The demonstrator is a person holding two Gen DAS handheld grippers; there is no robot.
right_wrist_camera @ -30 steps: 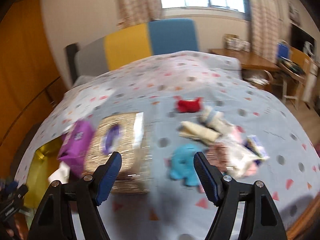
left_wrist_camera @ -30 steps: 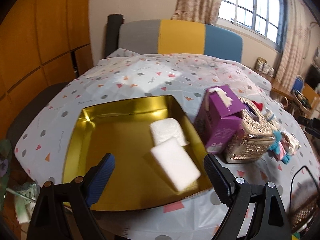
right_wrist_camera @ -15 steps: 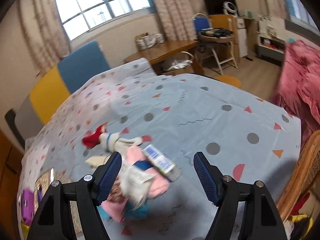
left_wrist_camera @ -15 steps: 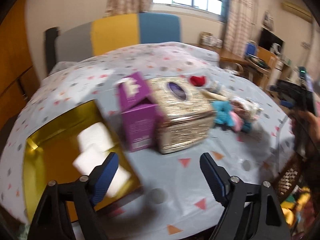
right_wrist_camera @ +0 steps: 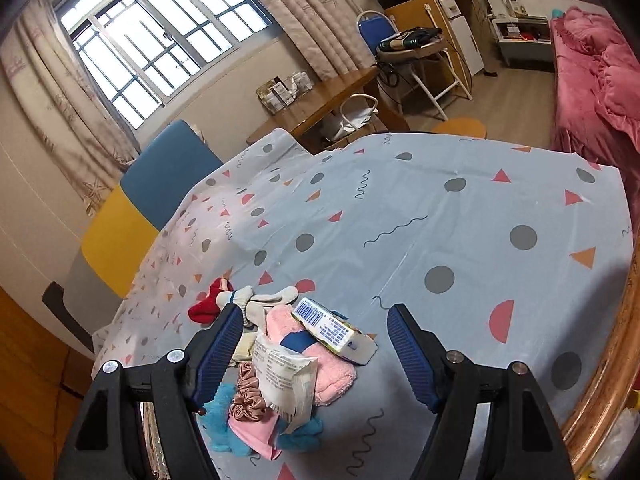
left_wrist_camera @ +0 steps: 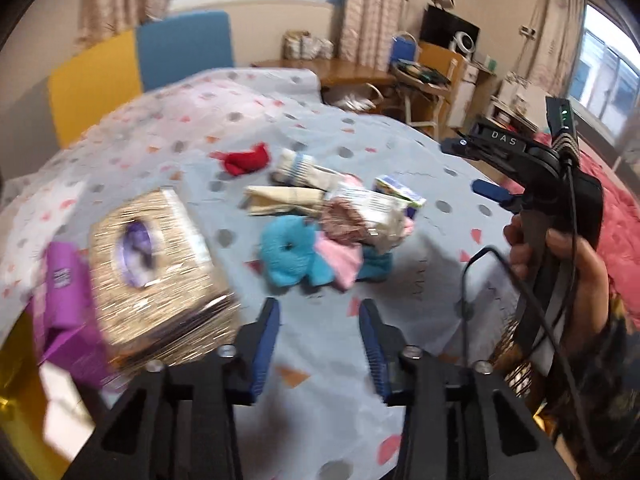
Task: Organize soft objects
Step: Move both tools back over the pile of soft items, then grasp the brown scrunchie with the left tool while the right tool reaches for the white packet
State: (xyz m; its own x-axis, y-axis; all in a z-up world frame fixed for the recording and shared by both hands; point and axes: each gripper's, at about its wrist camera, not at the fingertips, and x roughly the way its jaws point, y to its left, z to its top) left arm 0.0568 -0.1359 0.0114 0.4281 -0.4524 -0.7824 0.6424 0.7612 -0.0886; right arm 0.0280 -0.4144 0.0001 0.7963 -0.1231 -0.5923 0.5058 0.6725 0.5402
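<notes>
Soft pile (right_wrist_camera: pixel 288 364) btwn open hand-held gripper (right_wrist_camera: pixel 316 354)

Legible text: the white letters "DAS" on the black body of the right gripper (left_wrist_camera: pixel 496 194), seen from the left wrist view. A barcode is printed on the small white packet (right_wrist_camera: pixel 332 330); its fine print cannot be read.

glittery gold tissue box (left_wrist_camera: pixel 160 264); beside it, fluffy blue cloth (left_wrist_camera: pixel 292 252), crinkly glossy plastic packet (right_wrist_camera: pixel 286 376), and a smooth matt printed tablecloth (right_wrist_camera: pixel 440 216).
</notes>
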